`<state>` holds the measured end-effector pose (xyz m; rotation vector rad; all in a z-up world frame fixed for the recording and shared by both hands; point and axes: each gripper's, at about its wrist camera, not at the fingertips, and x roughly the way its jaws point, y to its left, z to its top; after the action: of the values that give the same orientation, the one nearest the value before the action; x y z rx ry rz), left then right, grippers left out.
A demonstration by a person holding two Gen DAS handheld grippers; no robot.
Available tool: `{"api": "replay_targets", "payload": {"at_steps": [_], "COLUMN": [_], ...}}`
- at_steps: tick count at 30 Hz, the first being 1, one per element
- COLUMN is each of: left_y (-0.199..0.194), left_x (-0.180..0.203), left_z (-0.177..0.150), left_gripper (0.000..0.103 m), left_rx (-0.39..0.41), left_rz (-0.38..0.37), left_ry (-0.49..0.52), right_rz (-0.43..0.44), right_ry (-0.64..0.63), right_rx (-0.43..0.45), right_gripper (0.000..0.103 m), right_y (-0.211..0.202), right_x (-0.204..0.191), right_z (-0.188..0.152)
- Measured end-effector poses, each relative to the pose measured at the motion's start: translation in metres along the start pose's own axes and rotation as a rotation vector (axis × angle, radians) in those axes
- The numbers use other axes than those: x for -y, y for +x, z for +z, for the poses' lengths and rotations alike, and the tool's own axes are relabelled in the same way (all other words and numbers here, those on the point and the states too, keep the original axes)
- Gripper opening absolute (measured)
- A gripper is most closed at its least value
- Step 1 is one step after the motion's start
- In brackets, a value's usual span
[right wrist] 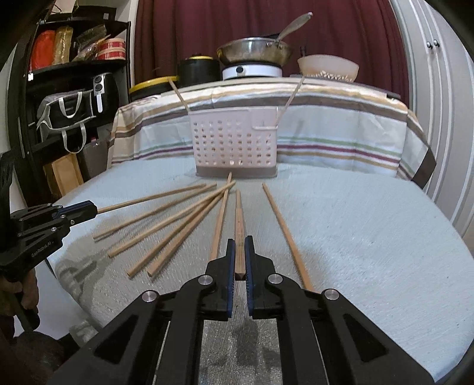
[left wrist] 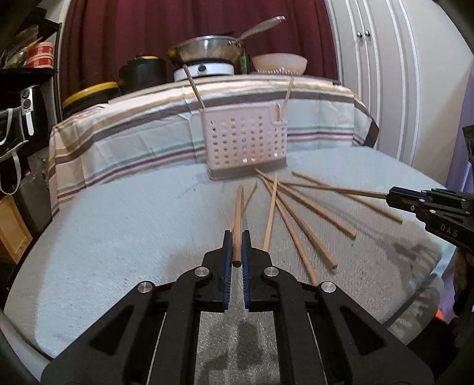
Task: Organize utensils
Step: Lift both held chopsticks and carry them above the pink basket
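Clamping one chopstick [left wrist: 237, 228] each: left gripper [left wrist: 236, 237] nearly shut on its stick's butt end, right gripper [right wrist: 240, 242] likewise pinching another chopstick [right wrist: 238, 225]. Both sticks point ahead toward the holder [left wrist: 244, 139], straight beyond the tips. Loose chopsticks [right wrist: 177, 219] fan out on the table [right wrist: 370, 225] between the grippers; one more lies just right of the right gripper.

At twelve o'clock I see a steel frying pan [right wrist: 254, 52] on a white round hotplate [right wrist: 251, 72], before a dark red curtain [right wrist: 207, 26]. At one o'clock sits a pale wide bowl [right wrist: 328, 67]. A black pot with a yellow lid [right wrist: 198, 68] stands at eleven. A striped cloth [right wrist: 340, 139] drapes below them. Black shelves [right wrist: 80, 63] fill ten o'clock.
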<state>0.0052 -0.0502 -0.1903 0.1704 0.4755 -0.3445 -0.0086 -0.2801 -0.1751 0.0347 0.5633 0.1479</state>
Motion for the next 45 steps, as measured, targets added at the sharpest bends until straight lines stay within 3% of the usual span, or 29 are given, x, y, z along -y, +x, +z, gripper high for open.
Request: {"api": "replay_targets", "payload": {"at_steps": [11, 20, 30, 45], "left_y": [-0.032, -0.039, -0.016, 0.015], "left_x": [-0.01, -0.031, -0.061, -0.076], "left_z": [0.032, 0.068, 0.108, 0.155], "left_gripper": [0.006, 0.006, 0.007, 0.007], "left_rx": [0.105, 0.117, 0.081, 0.126], "left_rz": [0.039, 0.073, 0.082, 0.076], "left_ry": [-0.038, -0.075, -0.13, -0.149], "right_rz": [-0.018, -0.028, -0.029, 0.004], "right_ry": [0.003, 0.02, 0.018, 0.013], "right_rx": [0.104, 0.172, 0.189, 0.211], "right_gripper": [0.007, 0.007, 0.007, 0.007], "right_y": [-0.035, -0.051, -0.03, 0.006], "right_x": [0.001, 0.008, 0.016, 0.025], "right_z": [0.032, 0.063, 0.099, 0.14]}}
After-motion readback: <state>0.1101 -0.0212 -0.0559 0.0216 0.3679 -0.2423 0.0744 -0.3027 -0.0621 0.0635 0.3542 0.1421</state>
